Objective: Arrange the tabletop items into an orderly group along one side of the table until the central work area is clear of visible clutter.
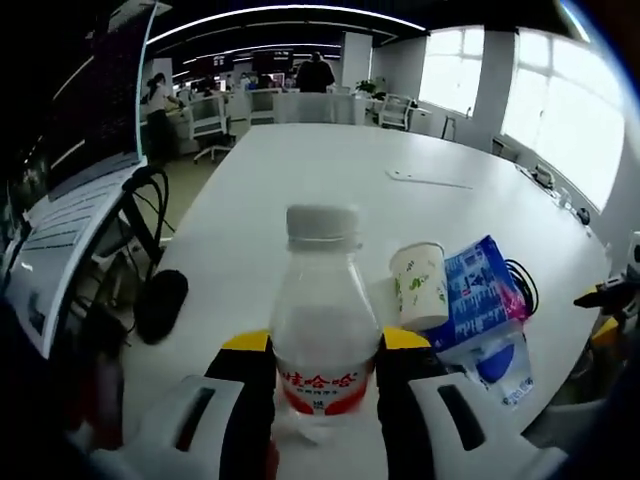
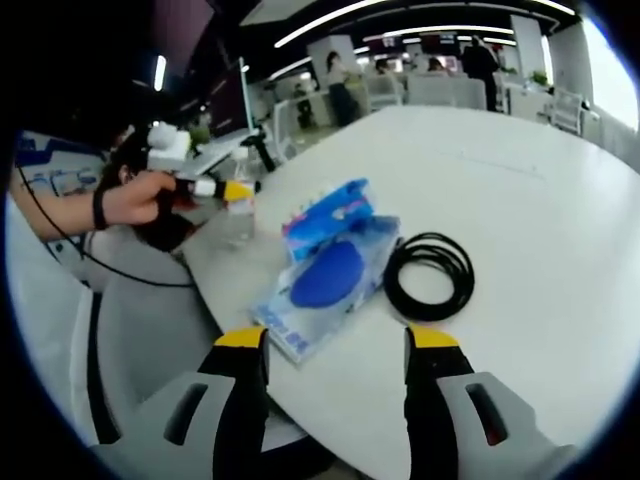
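In the left gripper view the left hand-held gripper (image 1: 325,375) is clamped on a clear water bottle (image 1: 321,320), low in the centre of the frame, with both jaws pressing its sides at the red label. The bottle looks upright over the near edge of the white surface (image 1: 330,180). Just to its right stands a paper cup (image 1: 420,285), and right of that lie a blue carton (image 1: 484,290) and a clear pouch (image 1: 505,365) with a blue thing inside.

In the right gripper view the right hand-held gripper (image 2: 338,345) has its jaws apart and holds nothing. It is near the pouch (image 2: 325,285), which lies close to the surface edge at the lower centre. A black cable coil (image 2: 430,275) lies just beside the pouch.

The risks, as I judge them: the thin bottle may deform or slip if it is squeezed or swung. Set down carelessly, it can knock over the light cup. The pouch near the edge could be pushed off, and the cable may drag with it.
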The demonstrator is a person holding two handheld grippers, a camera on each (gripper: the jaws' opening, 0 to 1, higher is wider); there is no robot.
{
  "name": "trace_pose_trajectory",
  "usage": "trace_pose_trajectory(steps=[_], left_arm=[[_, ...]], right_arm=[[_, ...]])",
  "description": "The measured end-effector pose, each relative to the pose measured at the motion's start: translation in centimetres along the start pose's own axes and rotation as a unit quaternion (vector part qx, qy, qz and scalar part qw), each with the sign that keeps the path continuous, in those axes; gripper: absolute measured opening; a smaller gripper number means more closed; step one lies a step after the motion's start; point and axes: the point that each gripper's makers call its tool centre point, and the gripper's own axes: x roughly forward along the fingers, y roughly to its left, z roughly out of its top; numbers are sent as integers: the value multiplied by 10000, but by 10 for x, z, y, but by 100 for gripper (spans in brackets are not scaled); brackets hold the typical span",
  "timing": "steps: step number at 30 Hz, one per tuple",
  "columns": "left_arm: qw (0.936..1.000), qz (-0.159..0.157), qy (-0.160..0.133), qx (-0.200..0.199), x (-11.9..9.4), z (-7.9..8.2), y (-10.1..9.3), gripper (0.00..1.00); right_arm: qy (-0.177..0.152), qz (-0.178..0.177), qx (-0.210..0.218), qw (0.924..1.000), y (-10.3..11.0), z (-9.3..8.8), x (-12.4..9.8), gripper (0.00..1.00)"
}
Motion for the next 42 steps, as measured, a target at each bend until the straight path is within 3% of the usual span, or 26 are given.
trace_pose_trajectory(steps=[14,31,42], left_arm=[[9999,5,-93,-75,-14,-11,1,38],[9990,107,-186,397,-32,-29,-8,38],[9987,166,-237,416,-34,-31,-6,38]], right_arm=[[70,79,-34,9999,4,-2,4,52],[136,124,-74,9998,6,-3,5,52],[143,184,-116,9997,9,-1,9,52]])
